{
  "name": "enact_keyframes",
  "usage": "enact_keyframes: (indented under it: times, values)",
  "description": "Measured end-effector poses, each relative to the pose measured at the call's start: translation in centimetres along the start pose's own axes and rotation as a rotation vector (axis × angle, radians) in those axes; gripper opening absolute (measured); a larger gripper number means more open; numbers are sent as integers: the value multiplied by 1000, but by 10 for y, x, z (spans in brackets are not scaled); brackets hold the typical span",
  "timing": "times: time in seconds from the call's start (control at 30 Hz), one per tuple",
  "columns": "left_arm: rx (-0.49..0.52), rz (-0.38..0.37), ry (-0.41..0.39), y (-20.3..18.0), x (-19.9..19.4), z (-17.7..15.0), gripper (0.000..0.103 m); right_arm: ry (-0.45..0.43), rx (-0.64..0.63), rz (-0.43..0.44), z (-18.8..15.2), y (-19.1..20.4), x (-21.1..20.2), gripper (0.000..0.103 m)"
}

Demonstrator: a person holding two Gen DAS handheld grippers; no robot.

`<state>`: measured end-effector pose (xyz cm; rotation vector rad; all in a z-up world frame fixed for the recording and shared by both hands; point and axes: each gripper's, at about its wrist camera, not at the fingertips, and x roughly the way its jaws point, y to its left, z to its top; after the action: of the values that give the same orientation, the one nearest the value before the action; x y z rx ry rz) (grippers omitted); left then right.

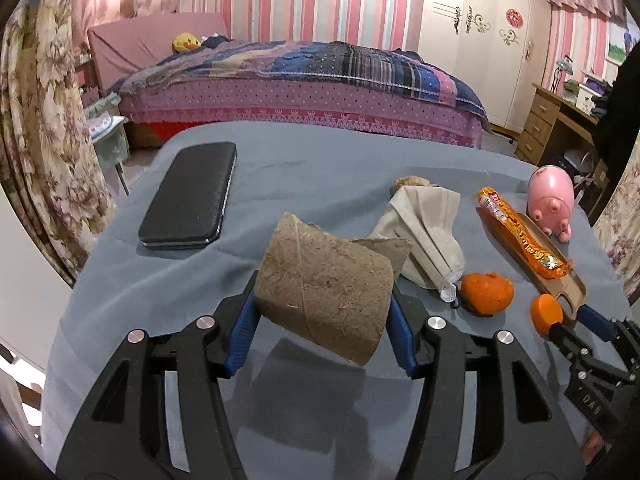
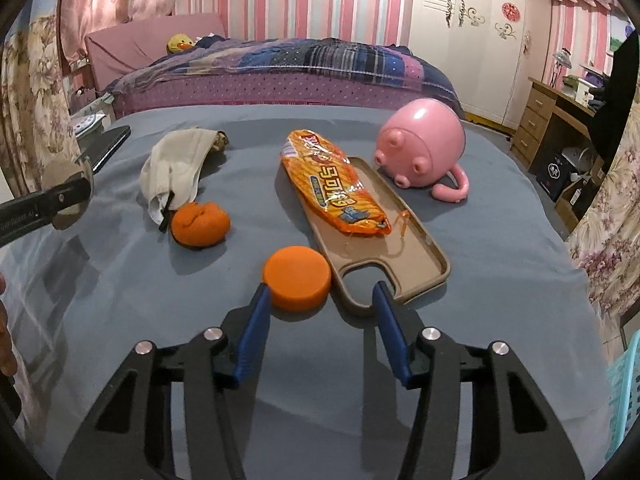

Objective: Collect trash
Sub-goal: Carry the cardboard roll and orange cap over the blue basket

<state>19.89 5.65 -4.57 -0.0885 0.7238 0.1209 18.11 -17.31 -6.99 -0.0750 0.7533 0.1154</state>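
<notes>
Left hand-held gripper (image 1: 322,300): clenched on cardboard tube (image 1: 324,288), lifted above grey worktop (image 1: 320,152); case (image 1: 188,196) left, mask (image 1: 424,228), peel (image 1: 486,292), wrapper (image 1: 520,236) right.

Right hand-held gripper (image 2: 320,296): released, left pad touching orange cap (image 2: 298,278), right pad over phone cover (image 2: 400,248); pink mug (image 2: 420,144) behind.

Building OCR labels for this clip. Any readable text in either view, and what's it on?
"DAS": embossed on the black body of the right gripper, left wrist view; further letters cut off.
Snack wrapper: large printed characters, too distorted to read.
Left gripper arm, right wrist view: small white print, too blurred to read.
Wardrobe: red round decals, no legible characters.
</notes>
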Motion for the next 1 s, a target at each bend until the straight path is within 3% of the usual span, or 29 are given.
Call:
enact_keyframes:
  times: [0.2, 0.4, 0.93, 1.0]
  values:
    - [2, -9, -3, -2, -1, 1, 56, -25, 4, 14, 1, -2, -4, 51]
    - [-4, 0, -8, 2, -2, 2, 56, -20, 4, 58, 2, 2, -7, 45]
    - [-1, -9, -33, -3, -10, 7, 56, 54, 29, 80, 9, 1, 24, 45]
    - [3, -11, -34, -6, -10, 7, 56, 52, 25, 80, 10, 1, 25, 40]
